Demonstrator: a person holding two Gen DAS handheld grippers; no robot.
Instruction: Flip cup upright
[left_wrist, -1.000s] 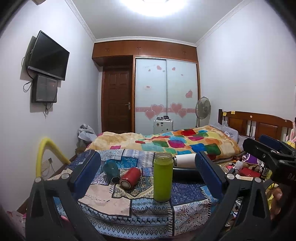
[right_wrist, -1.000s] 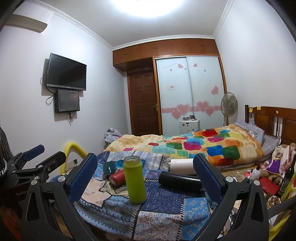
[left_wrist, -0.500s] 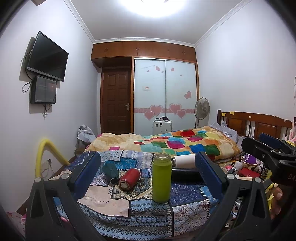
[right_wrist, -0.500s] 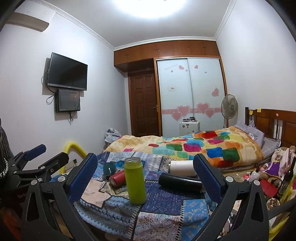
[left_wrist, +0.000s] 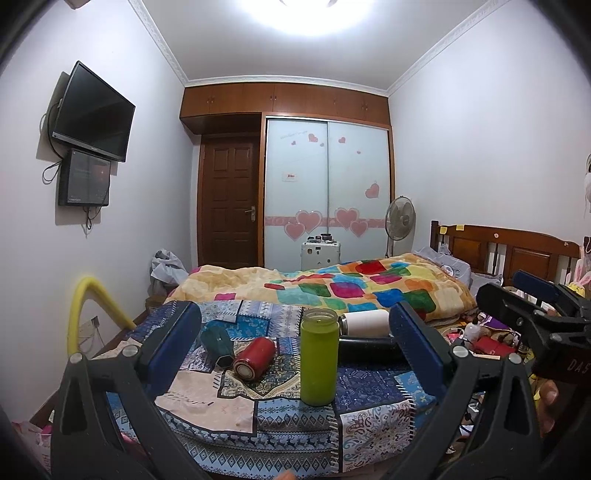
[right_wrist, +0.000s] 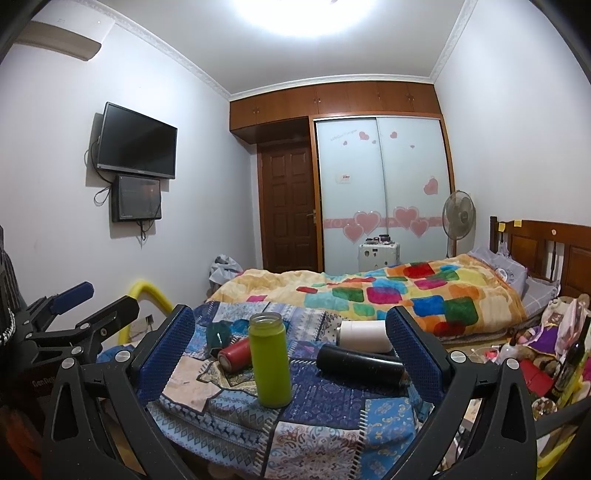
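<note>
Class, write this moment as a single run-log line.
left gripper: open, empty | right gripper: open, empty | green cup: upright | red cup, black cup, white cup: lying on patterned cloth

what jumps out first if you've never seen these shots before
The green cup stands upright at the middle of the patchwork cloth, the only cup standing. Around it the red, teal, black and white cups all lie on their sides. Both tools, left and right, are open and apart from the cups, with the bright quilt behind.
</note>
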